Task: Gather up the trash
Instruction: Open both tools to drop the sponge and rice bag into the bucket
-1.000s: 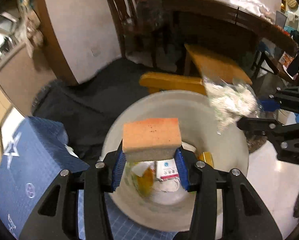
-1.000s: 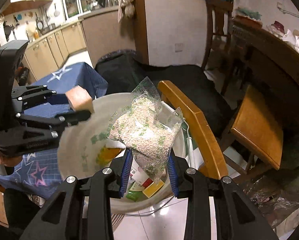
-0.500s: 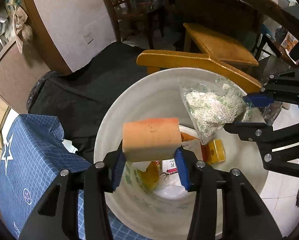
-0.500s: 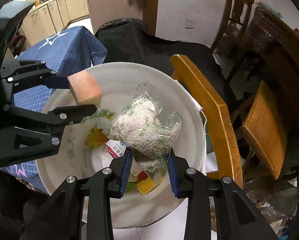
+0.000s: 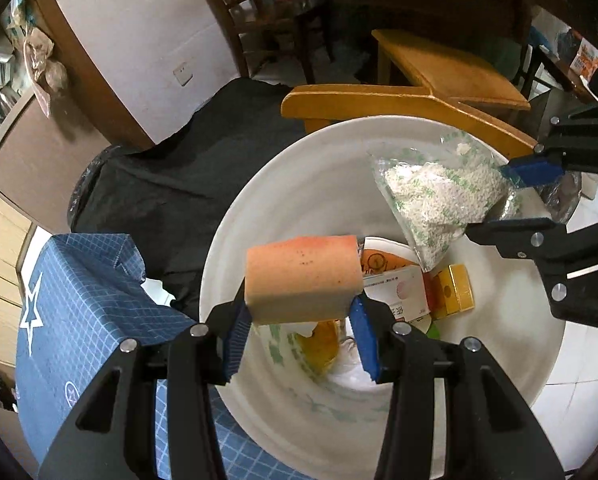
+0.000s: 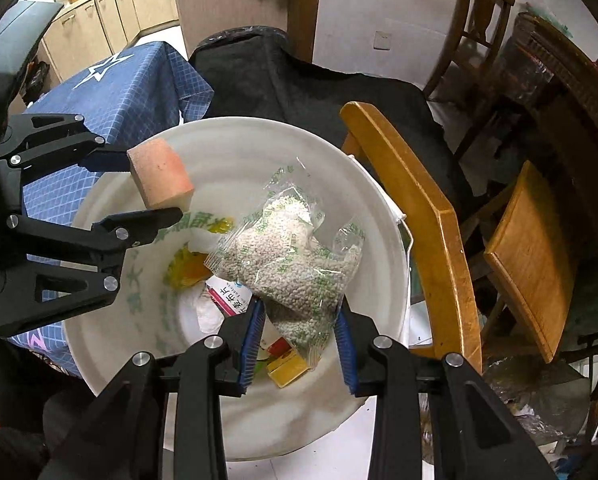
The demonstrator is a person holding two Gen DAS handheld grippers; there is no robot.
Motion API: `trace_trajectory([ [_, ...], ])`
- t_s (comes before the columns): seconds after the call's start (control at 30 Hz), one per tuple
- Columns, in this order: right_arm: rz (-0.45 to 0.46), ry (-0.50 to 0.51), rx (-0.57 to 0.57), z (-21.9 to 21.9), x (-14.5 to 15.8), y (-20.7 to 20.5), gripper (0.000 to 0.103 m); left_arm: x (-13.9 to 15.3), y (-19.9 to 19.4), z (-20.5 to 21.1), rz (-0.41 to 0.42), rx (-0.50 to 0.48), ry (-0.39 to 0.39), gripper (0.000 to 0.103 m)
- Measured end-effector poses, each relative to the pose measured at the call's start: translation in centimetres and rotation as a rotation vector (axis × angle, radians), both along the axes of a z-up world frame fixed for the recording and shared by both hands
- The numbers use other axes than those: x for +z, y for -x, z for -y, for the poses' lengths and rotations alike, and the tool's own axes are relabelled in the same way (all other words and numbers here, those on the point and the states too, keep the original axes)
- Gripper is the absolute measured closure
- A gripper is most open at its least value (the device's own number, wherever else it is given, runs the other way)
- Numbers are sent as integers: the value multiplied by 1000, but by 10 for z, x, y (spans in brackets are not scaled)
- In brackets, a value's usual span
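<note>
My left gripper (image 5: 299, 332) is shut on an orange sponge (image 5: 303, 280), which it holds above the open mouth of a white bin (image 5: 259, 216). My right gripper (image 6: 299, 332) is shut on a clear bag of white pellets (image 6: 295, 260), also over the bin (image 6: 235, 144). In the left wrist view the pellet bag (image 5: 439, 196) hangs at the right between the right gripper's fingers (image 5: 527, 170). In the right wrist view the sponge (image 6: 161, 172) sits at the left in the left gripper (image 6: 139, 184). Cartons, a yellow box (image 5: 455, 290) and wrappers lie at the bin's bottom.
A wooden chair (image 6: 419, 216) stands right beside the bin, its seat (image 6: 531, 256) further right. A blue star-patterned tablecloth (image 5: 83, 312) borders the bin on the left. A black cover (image 6: 299, 80) lies behind, a white wall and more chairs beyond it.
Both grippers have sunk and tipped downward over the bin, so its inside fills more of each view. The sponge and the pellet bag stay gripped.
</note>
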State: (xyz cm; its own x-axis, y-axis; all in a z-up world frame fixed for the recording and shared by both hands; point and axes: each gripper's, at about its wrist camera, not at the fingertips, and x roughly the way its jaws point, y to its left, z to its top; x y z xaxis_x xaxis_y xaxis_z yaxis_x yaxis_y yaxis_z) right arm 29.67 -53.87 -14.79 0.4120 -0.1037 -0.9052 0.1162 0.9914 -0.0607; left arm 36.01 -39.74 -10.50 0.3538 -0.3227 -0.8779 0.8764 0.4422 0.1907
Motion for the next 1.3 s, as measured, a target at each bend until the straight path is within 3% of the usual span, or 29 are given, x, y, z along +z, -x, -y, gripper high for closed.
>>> trace_trajectory([
  [0.2, 2, 1, 17, -3, 1, -2, 67, 0, -2, 0, 9, 7, -7, 58],
  [0.33, 20, 5, 12, -1, 5, -2, 60, 0, -3, 2, 18, 15, -8, 57],
  [0.7, 26, 7, 11, 1, 8, 1, 60, -4, 1, 2, 20, 5, -14, 56],
  [0.83, 26, 13, 6, 0, 8, 2, 60, -2, 2, 1, 4, -3, -3, 56],
  [0.97, 35, 22, -1, 1, 9, 5, 60, 1, 0, -5, -62, -30, 36, 56],
  [1.17, 49, 15, -5, 2, 11, 10, 60, -4, 1, -10, -81, -44, 26, 55],
  [1.3, 49, 14, 0, 2, 12, 14, 60, -2, 4, -9, -60, -36, 35, 41],
])
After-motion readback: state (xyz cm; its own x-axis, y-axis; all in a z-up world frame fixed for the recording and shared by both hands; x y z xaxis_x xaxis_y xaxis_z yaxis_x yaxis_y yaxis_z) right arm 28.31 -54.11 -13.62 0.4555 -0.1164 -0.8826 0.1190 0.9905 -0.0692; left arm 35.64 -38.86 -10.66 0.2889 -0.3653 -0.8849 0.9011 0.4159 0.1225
